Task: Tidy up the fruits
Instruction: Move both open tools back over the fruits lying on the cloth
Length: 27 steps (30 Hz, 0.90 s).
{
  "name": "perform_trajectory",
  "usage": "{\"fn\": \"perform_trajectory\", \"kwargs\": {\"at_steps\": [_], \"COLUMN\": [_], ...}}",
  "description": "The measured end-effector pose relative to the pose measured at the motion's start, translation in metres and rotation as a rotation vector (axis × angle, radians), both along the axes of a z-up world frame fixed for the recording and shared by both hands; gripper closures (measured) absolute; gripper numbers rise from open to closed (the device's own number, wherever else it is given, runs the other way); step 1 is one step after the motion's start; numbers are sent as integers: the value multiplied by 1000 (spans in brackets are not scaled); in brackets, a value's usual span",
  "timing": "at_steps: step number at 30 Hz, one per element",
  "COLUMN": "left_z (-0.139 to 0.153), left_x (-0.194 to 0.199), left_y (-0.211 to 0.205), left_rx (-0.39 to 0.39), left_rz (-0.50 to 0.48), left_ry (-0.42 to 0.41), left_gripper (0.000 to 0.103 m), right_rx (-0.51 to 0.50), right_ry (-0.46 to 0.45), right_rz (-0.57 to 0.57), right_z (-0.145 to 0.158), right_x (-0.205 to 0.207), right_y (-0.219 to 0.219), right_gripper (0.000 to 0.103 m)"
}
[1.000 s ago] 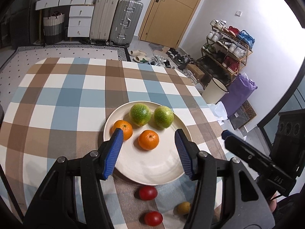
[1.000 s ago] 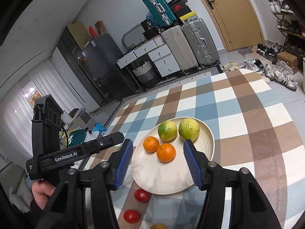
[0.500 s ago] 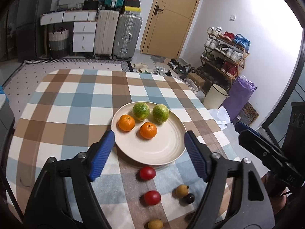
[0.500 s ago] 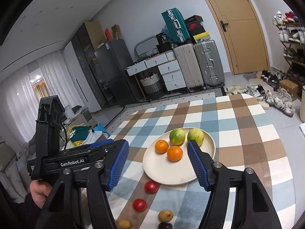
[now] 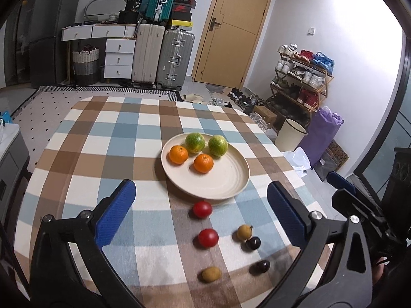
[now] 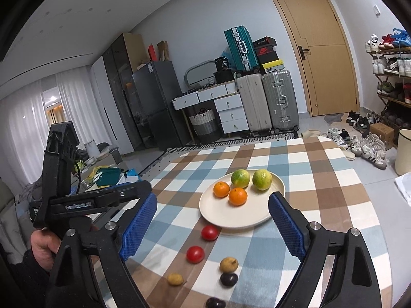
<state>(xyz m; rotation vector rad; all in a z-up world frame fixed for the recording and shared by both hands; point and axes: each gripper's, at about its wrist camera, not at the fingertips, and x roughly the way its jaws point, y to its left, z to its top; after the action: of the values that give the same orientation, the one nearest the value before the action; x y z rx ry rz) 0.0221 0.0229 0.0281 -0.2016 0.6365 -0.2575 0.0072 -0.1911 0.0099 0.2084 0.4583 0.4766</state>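
Left tool (image 5: 200, 205): jaws stand wide apart and have just been opening; nothing between the blue pads (image 5: 115, 215), only checked cloth and loose fruit seen past them. It hangs above the near part of the counter (image 5: 84, 159), touching no fruit.

Right tool (image 6: 213, 223): jaws likewise wide apart, just been opening, nothing clamped. In its view the left tool shows at the left edge, gripped by a hand (image 6: 42, 243).

Plate (image 5: 231, 179): cream, round, on the checked cloth around the middle of the counter. It carries four fruits, all in its far half: two green citrus side by side at the back (left one (image 5: 195, 142), right one (image 5: 217, 145)) and two oranges in front of them (left orange (image 5: 178, 154), right orange (image 5: 203, 163)). Near half of the plate is bare.

Loose fruit on the cloth, on the near side of the plate:
- red tomato (image 5: 202, 209) just beside the plate rim; whether it touches the rim cannot be told
- second red tomato (image 5: 208, 238) nearer the camera, apart from the first
- small tan fruit (image 5: 244, 232) to the right, touching or nearly touching a dark plum (image 5: 253, 243)
- another tan fruit (image 5: 211, 274) near the counter edge
- second dark plum (image 5: 263, 266) to its right
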Motion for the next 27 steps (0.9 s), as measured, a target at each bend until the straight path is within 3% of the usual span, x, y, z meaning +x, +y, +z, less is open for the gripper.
{"fn": "perform_trajectory", "kwargs": {"at_steps": [27], "left_z": [-84], "left_x": [-21], "left_y": [-27], "left_rx": [81], "left_rz": [1], "left_ry": [122], "left_gripper": [1], "right_rx": [-17], "right_ry": [50], "right_rz": [6], "right_z": [-34], "right_x": [-43], "right_y": [-3], "right_gripper": [6]}}
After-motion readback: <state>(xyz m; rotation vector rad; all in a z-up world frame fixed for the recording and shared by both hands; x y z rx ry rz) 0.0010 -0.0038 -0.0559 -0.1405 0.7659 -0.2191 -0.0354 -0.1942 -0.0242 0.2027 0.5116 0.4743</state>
